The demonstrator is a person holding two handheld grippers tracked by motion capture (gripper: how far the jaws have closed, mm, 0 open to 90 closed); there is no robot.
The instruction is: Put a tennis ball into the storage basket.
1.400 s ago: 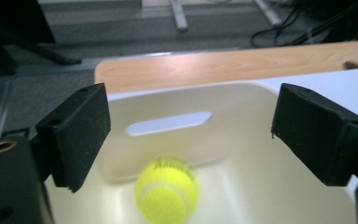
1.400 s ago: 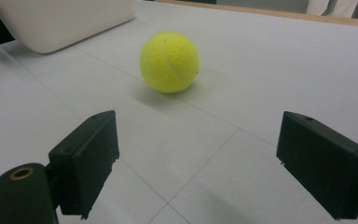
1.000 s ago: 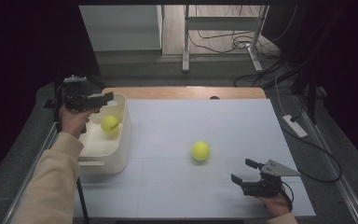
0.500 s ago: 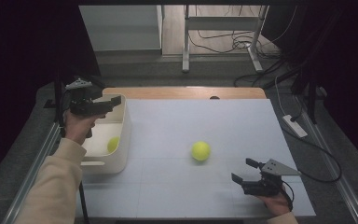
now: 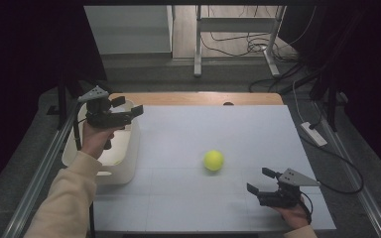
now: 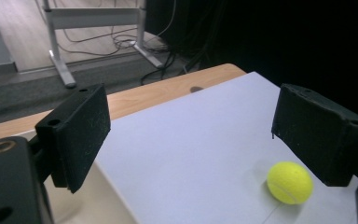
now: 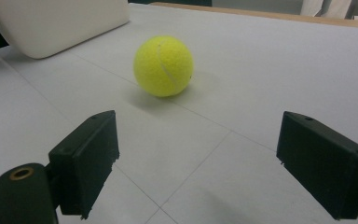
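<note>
Left gripper (image 5: 129, 110) now swung off the bin (image 5: 129, 163), jaws spread, empty, just narrowing; next, right gripper (image 5: 259, 181), jaws wide, squarely around the tennis ball (image 5: 213, 160).

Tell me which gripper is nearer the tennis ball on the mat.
Right. The right gripper sits just in front of the tennis ball, jaws open; the left gripper hovers over the white bin.

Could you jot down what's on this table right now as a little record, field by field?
surface: white table
ball: yellow tennis ball lying loose on the table, apart from both grippers
container: white bin at the table's left edge
left gripper: held above the bin, jaws apart, nothing between them
right gripper: low at the table's near right, jaws open, pointing toward the ball
</note>
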